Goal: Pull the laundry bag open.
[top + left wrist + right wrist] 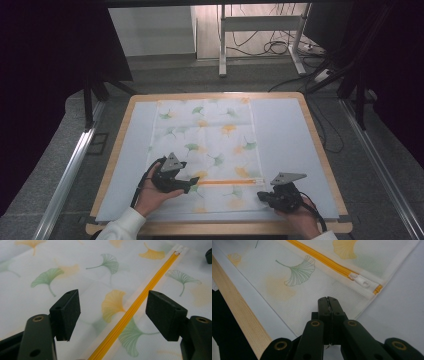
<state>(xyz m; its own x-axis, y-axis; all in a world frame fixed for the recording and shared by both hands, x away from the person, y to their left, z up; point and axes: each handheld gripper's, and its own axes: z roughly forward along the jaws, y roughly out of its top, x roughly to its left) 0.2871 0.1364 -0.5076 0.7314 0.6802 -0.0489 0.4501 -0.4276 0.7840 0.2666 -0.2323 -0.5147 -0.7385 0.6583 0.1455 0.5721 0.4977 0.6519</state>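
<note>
A ginkgo-print mesh bag (205, 150) lies flat on the counter (285, 140), its yellow zipper (227, 182) apparently fully closed; left tongs (192, 186) hover wide open and empty over it, right tongs (260, 195) pressed shut, gripping nothing, nearby.

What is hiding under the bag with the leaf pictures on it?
The leaf-print bag lies flat on a pale blue mat, which covers a wooden table. The bag's cloth isn't see-through and its orange zipper looks closed, so anything inside or directly beneath stays hidden.
</note>
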